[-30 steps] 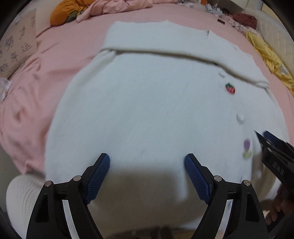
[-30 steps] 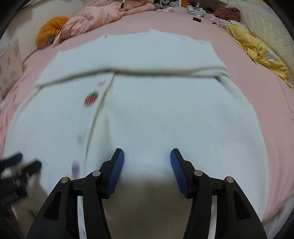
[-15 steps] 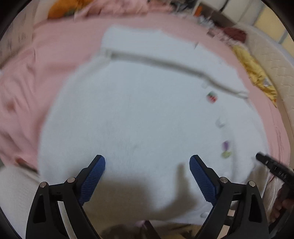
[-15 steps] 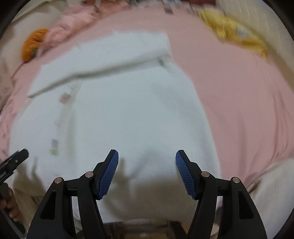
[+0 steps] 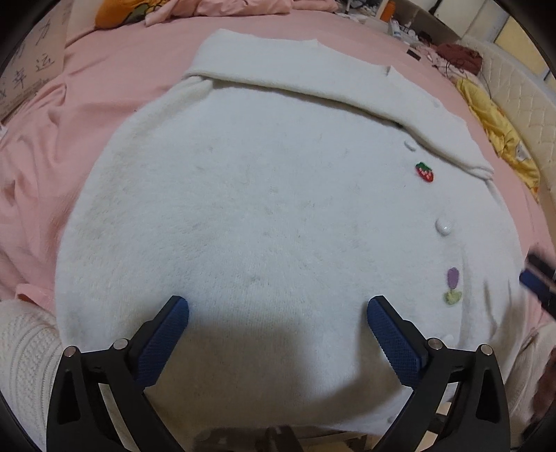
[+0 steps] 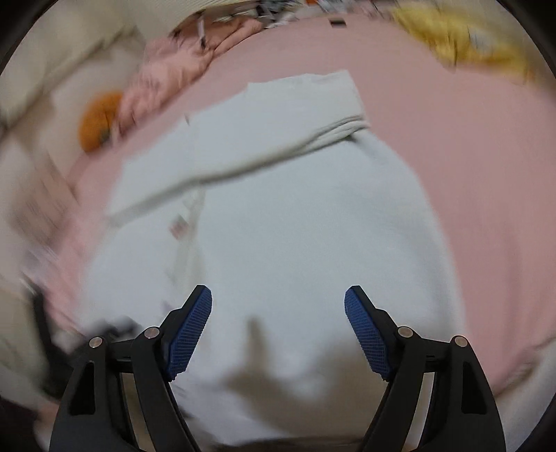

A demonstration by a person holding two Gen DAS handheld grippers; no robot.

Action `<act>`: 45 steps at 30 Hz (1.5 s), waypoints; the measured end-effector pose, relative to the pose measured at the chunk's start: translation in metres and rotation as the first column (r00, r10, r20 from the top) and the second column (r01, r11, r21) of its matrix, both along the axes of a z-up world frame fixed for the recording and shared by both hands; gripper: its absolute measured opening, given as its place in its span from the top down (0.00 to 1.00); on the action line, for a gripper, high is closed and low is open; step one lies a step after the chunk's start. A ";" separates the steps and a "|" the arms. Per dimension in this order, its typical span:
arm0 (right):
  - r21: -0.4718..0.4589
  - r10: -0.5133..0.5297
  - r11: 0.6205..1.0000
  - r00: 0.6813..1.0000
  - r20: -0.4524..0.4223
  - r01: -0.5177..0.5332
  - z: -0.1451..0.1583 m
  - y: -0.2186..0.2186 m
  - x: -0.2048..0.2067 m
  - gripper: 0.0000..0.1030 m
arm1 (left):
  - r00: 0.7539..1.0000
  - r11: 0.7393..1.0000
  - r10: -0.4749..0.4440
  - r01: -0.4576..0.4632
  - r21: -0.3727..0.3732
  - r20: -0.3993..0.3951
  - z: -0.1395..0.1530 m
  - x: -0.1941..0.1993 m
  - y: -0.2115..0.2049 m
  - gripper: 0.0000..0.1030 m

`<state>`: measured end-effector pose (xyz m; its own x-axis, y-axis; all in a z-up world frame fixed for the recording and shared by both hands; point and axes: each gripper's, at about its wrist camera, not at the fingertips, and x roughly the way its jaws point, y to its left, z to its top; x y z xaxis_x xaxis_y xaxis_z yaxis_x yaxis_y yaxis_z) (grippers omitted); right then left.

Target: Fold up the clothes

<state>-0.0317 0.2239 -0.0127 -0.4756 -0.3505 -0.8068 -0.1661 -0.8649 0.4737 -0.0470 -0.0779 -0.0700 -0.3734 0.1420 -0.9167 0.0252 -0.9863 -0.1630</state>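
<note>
A fluffy white cardigan [image 5: 264,215] lies flat on the pink bed sheet [image 5: 114,80], its sleeves folded across the top. A strawberry patch [image 5: 424,171], a white button [image 5: 444,226] and a purple flower patch [image 5: 452,287] run down its front. My left gripper [image 5: 278,307] hovers over the near hem, jaws opening, nothing between the blue pads. In the blurred right wrist view the cardigan [image 6: 278,243] fills the middle. My right gripper [image 6: 278,300] hangs above its hem, jaws opening and empty. Its blue tip [image 5: 537,283] shows at the right edge of the left wrist view.
A crumpled pink blanket [image 5: 222,7] and an orange cushion [image 5: 118,12] lie at the far end of the bed. Yellow clothing [image 5: 500,139] sits at the right beside a quilted headboard. A person's white knitted sleeve [image 5: 24,354] is at the lower left.
Both grippers' jaws have spread wider. The right gripper has swung and rolled, so the cardigan now sits more to the left in its view. The left gripper has hardly moved.
</note>
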 end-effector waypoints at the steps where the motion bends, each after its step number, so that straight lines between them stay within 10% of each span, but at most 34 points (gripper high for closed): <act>1: -0.091 -0.036 0.995 0.999 0.023 0.038 -0.001 0.011 -0.018 0.23 | 1.000 1.000 0.002 -0.002 -0.004 0.000 0.000 -0.001 0.001 0.01; 7: -0.326 -0.228 0.913 0.969 0.095 0.247 -0.011 0.065 -0.067 0.23 | 0.990 0.982 0.053 -0.028 0.187 -0.127 0.030 0.002 -0.017 0.01; 11: -0.212 -0.155 0.964 0.986 0.056 0.163 -0.008 0.063 -0.057 0.23 | 0.979 0.913 0.028 0.057 0.405 -0.201 0.054 -0.012 -0.023 0.01; 17: 0.114 0.031 0.993 0.999 0.023 -0.033 -0.012 0.029 -0.026 0.23 | 0.945 0.957 -0.216 0.255 0.142 -0.246 0.079 -0.087 0.060 0.01; 23: 0.042 0.009 0.999 0.999 0.042 -0.011 -0.037 0.042 -0.021 0.23 | 0.849 0.878 -0.477 0.471 -0.082 -0.227 0.087 -0.142 0.167 0.01; 28: 0.037 0.026 0.999 0.998 0.053 -0.028 -0.036 0.044 -0.021 0.21 | 0.801 0.806 -0.590 0.592 -0.015 -0.099 0.064 -0.178 0.256 0.00; 36: -0.100 0.012 0.995 0.997 0.075 -0.005 -0.041 0.068 -0.014 0.21 | 0.838 0.837 -0.545 0.545 0.046 -0.010 0.025 -0.206 0.300 0.01; 40: -0.129 0.004 0.992 0.997 0.079 0.006 -0.042 0.074 -0.008 0.21 | 0.792 0.792 -0.609 0.605 -0.079 -0.041 0.024 -0.192 0.309 0.26; 43: -0.126 0.007 0.992 0.997 0.077 0.003 -0.041 0.075 -0.003 0.21 | 0.835 0.836 -0.547 0.549 0.021 -0.053 0.034 -0.197 0.282 0.81; 45: -0.120 0.007 0.993 0.997 0.077 0.003 -0.041 0.074 0.000 0.21 | 0.861 0.856 -0.506 0.508 0.094 -0.044 0.036 -0.202 0.263 0.84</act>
